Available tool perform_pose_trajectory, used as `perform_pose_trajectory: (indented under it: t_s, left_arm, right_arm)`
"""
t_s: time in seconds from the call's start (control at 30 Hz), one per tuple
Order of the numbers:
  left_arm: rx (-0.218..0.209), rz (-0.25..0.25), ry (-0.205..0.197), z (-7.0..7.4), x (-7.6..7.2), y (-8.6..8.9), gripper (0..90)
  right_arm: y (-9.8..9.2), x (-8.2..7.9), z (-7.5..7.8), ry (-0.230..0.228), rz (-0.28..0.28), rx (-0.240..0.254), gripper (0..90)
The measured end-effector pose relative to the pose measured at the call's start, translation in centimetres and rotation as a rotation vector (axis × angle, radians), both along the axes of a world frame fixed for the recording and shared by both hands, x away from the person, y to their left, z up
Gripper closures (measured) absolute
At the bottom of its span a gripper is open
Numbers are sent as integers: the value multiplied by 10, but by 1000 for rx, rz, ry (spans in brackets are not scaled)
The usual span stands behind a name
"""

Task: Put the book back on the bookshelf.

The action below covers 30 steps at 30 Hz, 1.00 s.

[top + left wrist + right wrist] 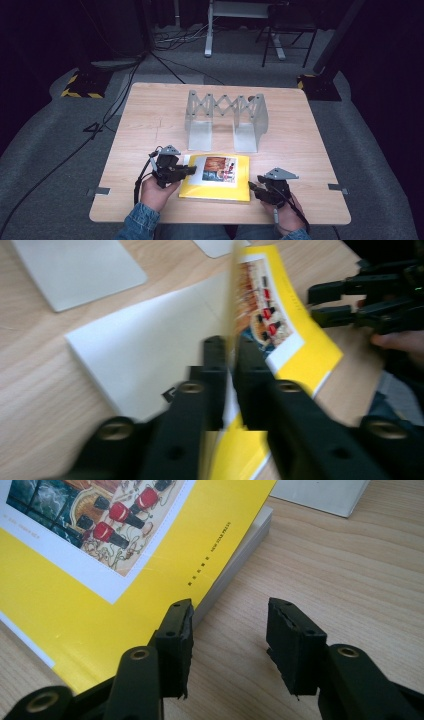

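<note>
Yellow paperback book (pixel 216 178) lies at the near edge of a light wooden table (pixel 150 120), its cover pinched and raised by the left gripper (pixel 228 352); the right gripper (pixel 229 625) waits wide beside the spine. Lifting gently should spare the cover.

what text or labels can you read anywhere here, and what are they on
No text can be quoted with confidence.
Small line of print on the yellow book cover, near its edge by the right gripper: too small to read.
Thin line under the cover picture: too small to read.
Same cover held in the left gripper: blurred, nothing legible.
Grey folding rack and wooden table: no markings seen.
</note>
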<state>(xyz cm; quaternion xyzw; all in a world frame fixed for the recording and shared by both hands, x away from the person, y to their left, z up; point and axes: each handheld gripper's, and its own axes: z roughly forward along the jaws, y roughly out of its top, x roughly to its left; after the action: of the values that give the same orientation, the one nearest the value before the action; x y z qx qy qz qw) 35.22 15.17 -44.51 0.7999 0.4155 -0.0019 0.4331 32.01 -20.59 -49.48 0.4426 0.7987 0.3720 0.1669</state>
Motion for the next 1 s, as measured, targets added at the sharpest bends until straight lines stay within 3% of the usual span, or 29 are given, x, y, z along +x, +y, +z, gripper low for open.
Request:
perform_pose_trajectory:
  t_s: [0.1,0.23,0.27,0.37,0.47,0.57,0.73,0.87,1.0]
  left_arm:
    - [-10,-1,-7,3,-2,1,892]
    - [-33,-35,-45,19,-7,-1,893]
    - [-33,-35,-45,19,-7,-1,893]
    - [-41,-60,-49,29,-7,-7,893]
    - [-44,-94,-59,41,-4,-16,893]
    - [-40,-111,-71,49,-3,-22,893]
    - [-12,-133,-98,64,-1,-31,893]
    - [-22,-132,-93,68,2,-32,893]
    - [-5,-140,-113,73,2,-40,894]
  right_arm:
    - [-2,-1,2,-7,8,1,496]
    - [-12,-12,11,-79,11,33,466]
    - [-12,-12,11,-79,11,33,466]
    - [-15,-23,15,-138,42,23,460]
    - [-14,-37,19,-226,101,-4,450]
    - [-11,-41,20,-238,122,-5,448]
    - [-3,-44,22,-283,177,-65,415]
    - [0,-45,23,-288,174,-67,397]
    - [3,-46,25,-297,170,-73,374]
